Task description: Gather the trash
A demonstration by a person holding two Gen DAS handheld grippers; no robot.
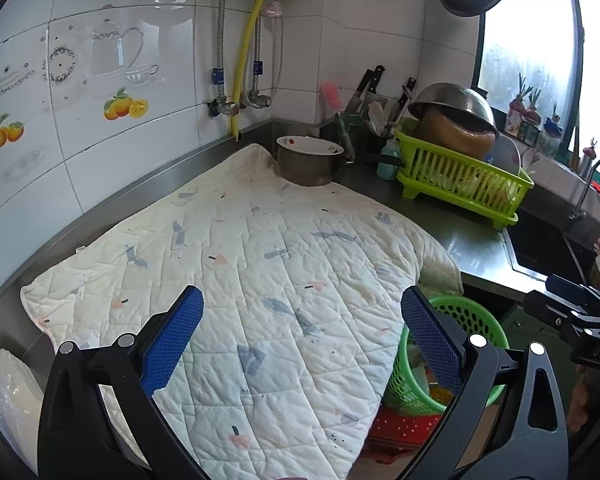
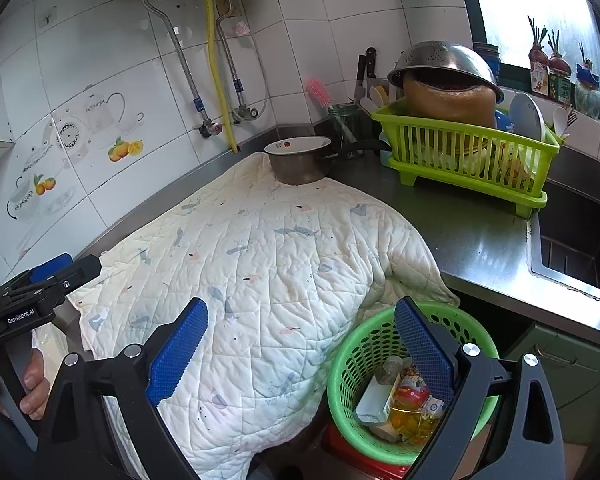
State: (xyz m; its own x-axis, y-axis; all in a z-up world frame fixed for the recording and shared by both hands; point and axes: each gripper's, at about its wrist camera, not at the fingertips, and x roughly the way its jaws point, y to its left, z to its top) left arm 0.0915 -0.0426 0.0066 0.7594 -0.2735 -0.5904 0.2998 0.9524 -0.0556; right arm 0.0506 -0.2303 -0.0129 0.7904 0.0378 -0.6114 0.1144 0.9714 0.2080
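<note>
A green perforated waste basket (image 2: 364,364) stands on a red stool below the counter's front edge. It holds trash: a yellow bottle with a red label (image 2: 410,404) and a pale carton (image 2: 374,398). The basket also shows in the left wrist view (image 1: 466,314). My right gripper (image 2: 300,344) is open and empty, above the quilt edge and the basket. My left gripper (image 1: 302,334) is open and empty over the white quilted cloth (image 1: 260,264). The cloth covers the steel counter and hangs over its front edge; it also shows in the right wrist view (image 2: 260,264).
A metal pot with a plate on it (image 2: 298,160) stands at the quilt's far corner. A green dish rack (image 2: 468,156) with a colander and bowls stands right of it, next to a sink (image 2: 576,248). Knives and brushes stand in the corner. A plastic bag (image 1: 8,392) lies at left.
</note>
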